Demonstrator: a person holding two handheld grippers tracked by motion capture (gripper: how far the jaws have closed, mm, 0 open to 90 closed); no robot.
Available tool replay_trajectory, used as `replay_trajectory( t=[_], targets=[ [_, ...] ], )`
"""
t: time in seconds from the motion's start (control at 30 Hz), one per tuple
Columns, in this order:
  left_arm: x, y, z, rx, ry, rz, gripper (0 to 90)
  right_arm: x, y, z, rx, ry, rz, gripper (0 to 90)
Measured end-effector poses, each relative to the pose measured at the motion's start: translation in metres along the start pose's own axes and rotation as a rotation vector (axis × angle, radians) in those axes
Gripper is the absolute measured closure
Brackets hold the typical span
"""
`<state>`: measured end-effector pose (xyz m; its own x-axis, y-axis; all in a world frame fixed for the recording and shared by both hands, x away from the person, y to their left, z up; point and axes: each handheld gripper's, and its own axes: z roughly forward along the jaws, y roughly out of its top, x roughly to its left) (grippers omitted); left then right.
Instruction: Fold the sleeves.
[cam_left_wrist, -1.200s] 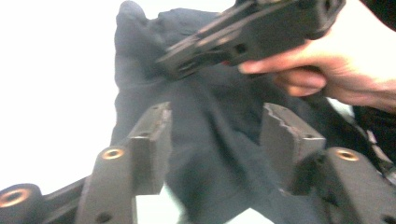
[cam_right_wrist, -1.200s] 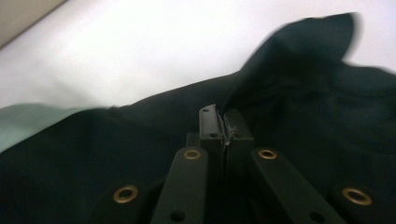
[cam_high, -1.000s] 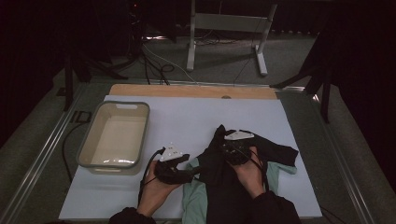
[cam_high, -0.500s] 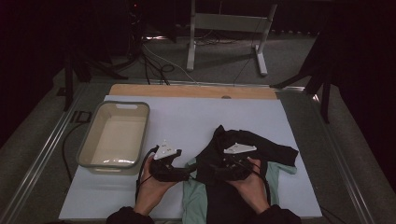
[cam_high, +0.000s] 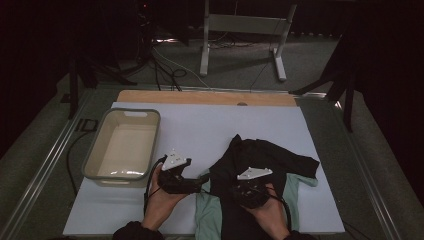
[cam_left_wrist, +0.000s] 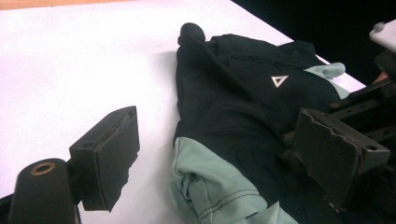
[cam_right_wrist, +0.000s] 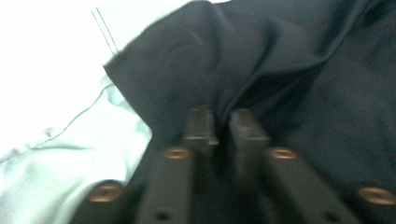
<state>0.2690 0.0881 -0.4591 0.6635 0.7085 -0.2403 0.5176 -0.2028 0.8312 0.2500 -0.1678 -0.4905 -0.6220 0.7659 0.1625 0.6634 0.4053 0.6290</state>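
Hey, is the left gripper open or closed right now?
Open. In its own view, the left gripper has its jaws standing wide apart beside the black and green garment, holding nothing.

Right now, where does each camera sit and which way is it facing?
High view: above the person's side of the table, looking forward and down on the table, bin and black garment; both hands and forearms enter from the bottom.
Left gripper view: rides the left gripper, looking across the black garment between wide-open jaws.
Right gripper view: rides the right gripper, close on black fabric, jaws nearly together.
All three share the black garment and the mint garment beneath it.
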Motion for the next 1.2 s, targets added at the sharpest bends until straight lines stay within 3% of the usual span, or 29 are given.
replay_trajectory(
  t=[0.17,0.37,0.47,0.67,0.73,0.77,1.0,1.2],
  targets=[
    [0.000,0.000,-0.001,-0.003,-0.001,-0.003,16.0,-0.006,0.000,-0.014,-0.045,-0.033,0.005,87.8],
    [0.001,0.000,-0.001,-0.005,0.005,-0.005,15.9,-0.010,-0.011,-0.012,0.023,-0.043,-0.020,87.3],
    [0.001,-0.001,-0.001,-0.006,0.005,-0.004,15.9,-0.011,-0.012,-0.010,0.031,-0.051,-0.020,85.4],
    [0.002,-0.001,-0.002,-0.012,0.005,-0.005,15.3,-0.016,-0.009,-0.020,-0.023,-0.046,0.010,50.7],
    [0.002,-0.001,-0.002,-0.016,0.004,-0.006,15.1,-0.018,-0.008,-0.022,-0.034,-0.043,0.012,47.4],
    [0.002,-0.001,-0.002,-0.017,0.003,-0.005,14.2,-0.020,-0.007,-0.026,-0.054,-0.052,0.011,37.3],
    [0.002,0.000,-0.005,-0.037,0.001,-0.008,10.4,-0.032,-0.004,-0.039,-0.121,-0.072,0.018,20.5],
    [0.005,0.000,-0.008,-0.050,-0.008,-0.007,4.6,-0.047,-0.004,-0.049,-0.171,-0.078,0.043,16.6]
  ],
)
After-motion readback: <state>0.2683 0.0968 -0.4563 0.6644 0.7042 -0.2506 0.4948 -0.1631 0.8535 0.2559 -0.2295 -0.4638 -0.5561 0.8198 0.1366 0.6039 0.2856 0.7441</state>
